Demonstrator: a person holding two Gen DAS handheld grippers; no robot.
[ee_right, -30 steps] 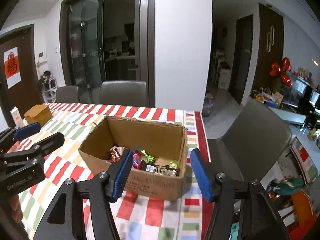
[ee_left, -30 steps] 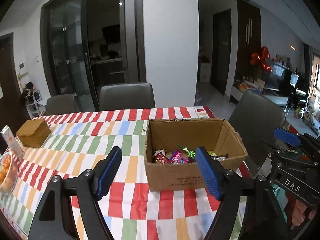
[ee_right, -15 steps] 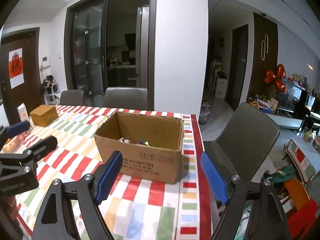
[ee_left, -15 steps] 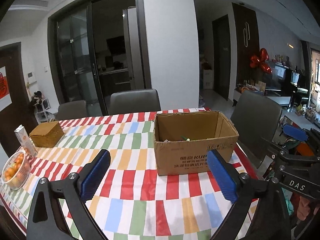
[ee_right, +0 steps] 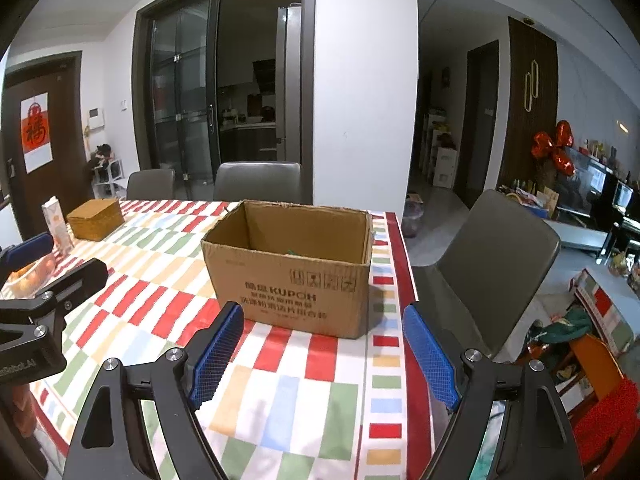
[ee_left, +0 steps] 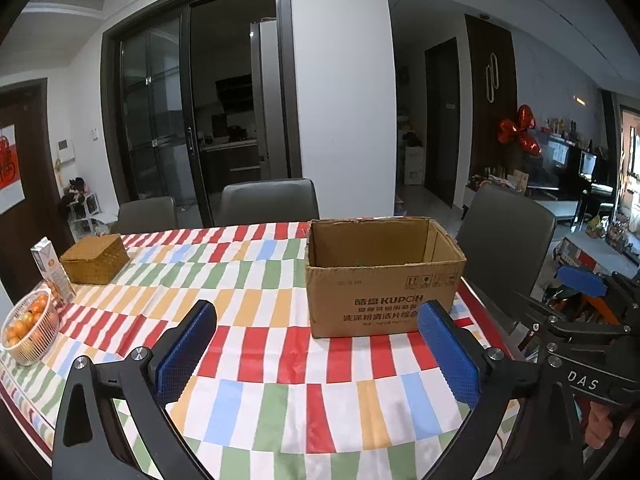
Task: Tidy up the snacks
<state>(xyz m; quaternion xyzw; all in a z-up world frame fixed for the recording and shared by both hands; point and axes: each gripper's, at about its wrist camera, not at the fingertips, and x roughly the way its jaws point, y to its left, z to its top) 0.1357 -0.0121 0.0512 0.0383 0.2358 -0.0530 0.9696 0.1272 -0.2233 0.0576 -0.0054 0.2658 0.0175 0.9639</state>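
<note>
Dining room, glass sliding doors behind; table [ee_left: 280, 360] under a cloth of red, green, blue and orange checks, grey chairs round it.

Left wrist view: my left gripper [ee_left: 316, 350] has its blue pads [ee_left: 182, 354] spread as wide as they go, having just been opening, with only cloth between them. The cardboard box [ee_left: 380, 300] stands upright ahead of the right-hand finger, top open, flaps gone, printed front face toward me; its near bottom corner sits just beyond that fingertip, not touching. From this height I see the inner walls, and only a speck of green at the front rim; the rest of the contents are hidden. Far off past the left finger: a woven box [ee_left: 96, 260], a carton [ee_left: 50, 270] and a basket of oranges [ee_left: 28, 330] at the table edge. Wide bare cloth lies between those and the cardboard box. The right gripper [ee_left: 580, 292] shows beyond the right finger, off the table side.

Right wrist view: my right gripper [ee_right: 324, 354] also stands apart, having just been opening, nothing between the pads. The box is ahead between the fingers, nearer the left one. The table's red-bordered edge [ee_right: 404, 280] runs just beside the box toward the right finger; a chair [ee_right: 492, 264] stands close beyond it.
</note>
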